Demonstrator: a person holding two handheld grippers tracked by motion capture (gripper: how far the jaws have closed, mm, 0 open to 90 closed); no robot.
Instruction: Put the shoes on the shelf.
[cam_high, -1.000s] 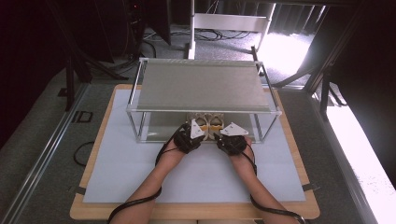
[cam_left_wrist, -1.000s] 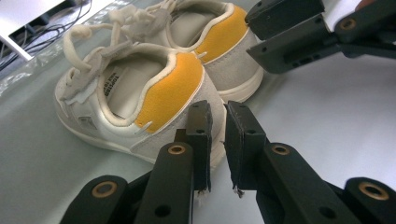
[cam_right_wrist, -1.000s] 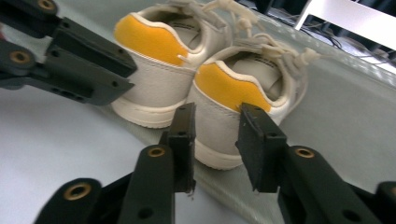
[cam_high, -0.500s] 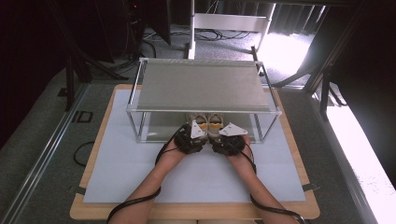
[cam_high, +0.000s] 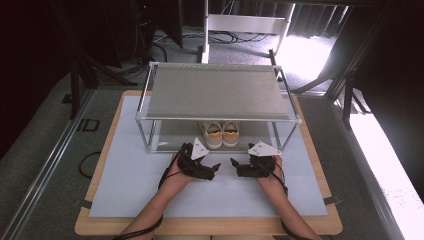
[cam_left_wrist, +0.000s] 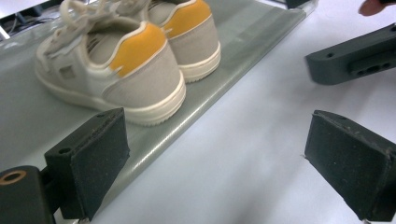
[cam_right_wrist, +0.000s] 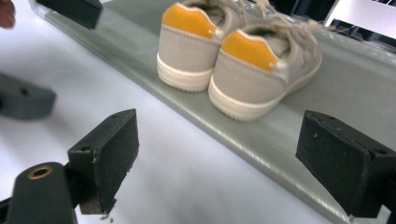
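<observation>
Shoes (cam_high: 219, 134) sit near the shelf's (cam_high: 175, 143) front edge.

Shoes (cam_high: 219, 134) on rack shelf (cam_high: 175, 140)

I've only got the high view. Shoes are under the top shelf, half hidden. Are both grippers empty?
Observer: Yes. In the left gripper view the left gripper is open, nothing between its fingers.
Operator: Right one?
Observer: The right gripper is open too, over the white mat.
Operator: How do the shoes sit?
Observer: The pair of sneakers stands upright on the lower shelf, side by side, orange heel tabs facing the grippers.
Operator: Laces tied?
Observer: Cannot tell; they are blurred at the frame edge.
</observation>
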